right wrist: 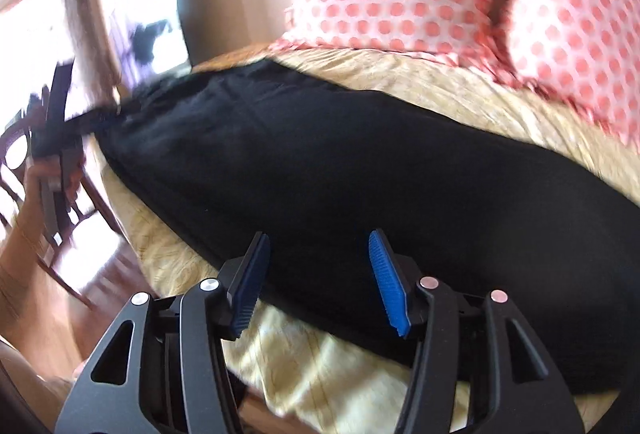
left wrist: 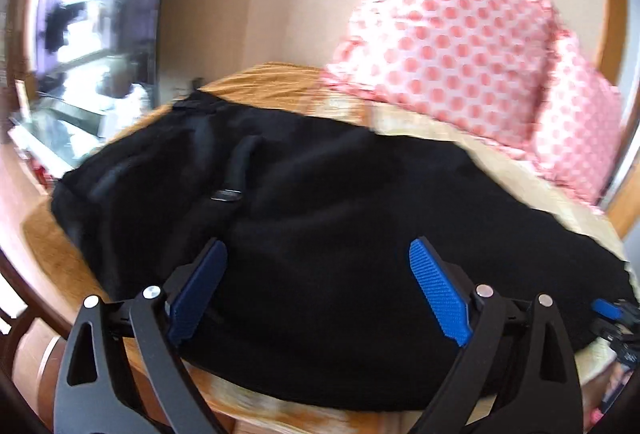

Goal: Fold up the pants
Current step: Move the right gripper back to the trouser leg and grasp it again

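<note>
Black pants (left wrist: 320, 194) lie spread across the bed, with a drawstring and waistband toward the far left. My left gripper (left wrist: 318, 252) hovers over their near edge, blue pads wide apart and nothing between them. At the right rim of the left wrist view part of my right gripper (left wrist: 612, 314) shows by the pants' other end. In the right wrist view the pants (right wrist: 360, 162) run from upper left to lower right, and my right gripper (right wrist: 318, 236) stands open above their near edge. A hand (right wrist: 44, 174) holds the blurred left gripper (right wrist: 60, 130) at the pants' far left end.
Yellow patterned bedspread (right wrist: 328, 366) covers the bed. Two pink dotted pillows (left wrist: 452, 34) lean against the wall behind the pants. A dark-framed mirror or screen (left wrist: 100, 14) stands at the left. A wooden chair (right wrist: 24, 154) and wooden floor lie beyond the bed's left edge.
</note>
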Motion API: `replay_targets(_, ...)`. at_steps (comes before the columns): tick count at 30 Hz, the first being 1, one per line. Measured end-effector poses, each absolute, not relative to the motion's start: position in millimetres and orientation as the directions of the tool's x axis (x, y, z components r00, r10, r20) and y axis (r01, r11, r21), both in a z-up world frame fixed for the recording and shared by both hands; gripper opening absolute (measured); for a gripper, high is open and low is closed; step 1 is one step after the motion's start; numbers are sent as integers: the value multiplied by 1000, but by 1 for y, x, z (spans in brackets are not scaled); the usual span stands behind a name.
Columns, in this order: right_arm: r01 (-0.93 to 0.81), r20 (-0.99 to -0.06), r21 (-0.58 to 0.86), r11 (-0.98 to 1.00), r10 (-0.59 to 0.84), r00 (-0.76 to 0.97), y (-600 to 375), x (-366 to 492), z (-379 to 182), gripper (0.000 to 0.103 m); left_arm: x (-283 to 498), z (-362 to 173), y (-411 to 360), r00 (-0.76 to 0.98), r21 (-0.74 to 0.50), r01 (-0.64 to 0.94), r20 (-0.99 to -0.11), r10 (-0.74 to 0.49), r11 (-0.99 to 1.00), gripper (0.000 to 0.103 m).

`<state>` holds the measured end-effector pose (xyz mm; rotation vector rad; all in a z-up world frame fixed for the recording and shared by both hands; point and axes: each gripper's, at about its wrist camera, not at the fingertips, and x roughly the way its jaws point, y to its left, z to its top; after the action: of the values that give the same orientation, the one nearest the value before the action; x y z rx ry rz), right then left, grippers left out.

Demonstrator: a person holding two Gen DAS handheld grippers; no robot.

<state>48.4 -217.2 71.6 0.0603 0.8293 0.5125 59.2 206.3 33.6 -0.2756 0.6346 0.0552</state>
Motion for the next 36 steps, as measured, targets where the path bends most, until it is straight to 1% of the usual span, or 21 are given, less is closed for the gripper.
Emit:
replay_targets(2, -315, -653, 303, 899, 437, 618, -251, 42, 79, 55, 50, 41, 188, 824, -256, -77, -560, -83, 964, 95)
replay_targets(3, -227, -633, 342, 912, 402, 662, -280, 37, 84, 57, 49, 43, 178, 831, -255, -52, -548, -100, 966, 97)
replay_targets(4, -119, -616, 382, 916, 348, 706, -314, 31, 90, 61, 47, 44, 168, 836, -254, -25, -536, -119, 967, 98)
replay_targets(5, -48, -608, 409, 911, 311, 730, -337, 26, 93, 62, 45, 46, 157, 839, -251, 1, -527, -137, 968, 98)
replay_targets(6, 78, -604, 447, 891, 236, 761, -375, 16, 96, 63, 43, 48, 141, 840, -245, 41, -517, -166, 969, 98)
replay_targets(8, 255, -605, 503, 826, 126, 786, -433, -1, 99, 63, 43, 49, 119, 834, -228, 88, -515, -197, 970, 98)
replay_targets(10, 434, -611, 565, 702, 2, 792, -495, -26, 98, 63, 47, 48, 103, 826, -213, 130, -517, -225, 968, 99)
replay_targets(12, 518, -609, 599, 610, -73, 790, -538, -41, 96, 63, 48, 45, 86, 820, -186, 166, -519, -240, 968, 99)
replay_targets(14, 597, -634, 585, 550, -150, 759, -569, -50, 93, 63, 51, 42, 75, 817, -158, 187, -523, -242, 970, 100)
replay_targets(17, 643, -662, 592, 487, -161, 732, -593, -51, 84, 63, 51, 37, 65, 804, -149, 203, -539, -252, 968, 100)
replay_targets(19, 683, -700, 587, 435, -151, 698, -604, -48, 74, 63, 51, 32, 64, 789, -160, 201, -558, -257, 966, 101)
replay_targets(23, 731, -744, 537, 421, -172, 646, -607, -44, 67, 63, 54, 27, 68, 772, -180, 190, -580, -260, 965, 101)
replay_targets(26, 760, -781, 506, 409, -158, 605, -610, -36, 58, 62, 55, 25, 70, 768, -187, 185, -585, -261, 965, 101)
replay_targets(29, 775, -795, 480, 412, -170, 583, -612, -30, 57, 64, 55, 23, 70, 766, -180, 185, -590, -257, 966, 101)
replay_targets(32, 749, -775, 530, 397, -132, 618, -613, -26, 54, 64, 56, 21, 69, 764, -174, 185, -594, -253, 967, 101)
replay_targets(34, 700, -733, 614, 366, -66, 677, -612, -28, 50, 64, 57, 20, 69, 763, -169, 184, -596, -250, 968, 101)
replay_targets(36, 682, -713, 649, 336, -45, 700, -611, -32, 48, 64, 56, 19, 68, 764, -162, 185, -597, -245, 969, 101)
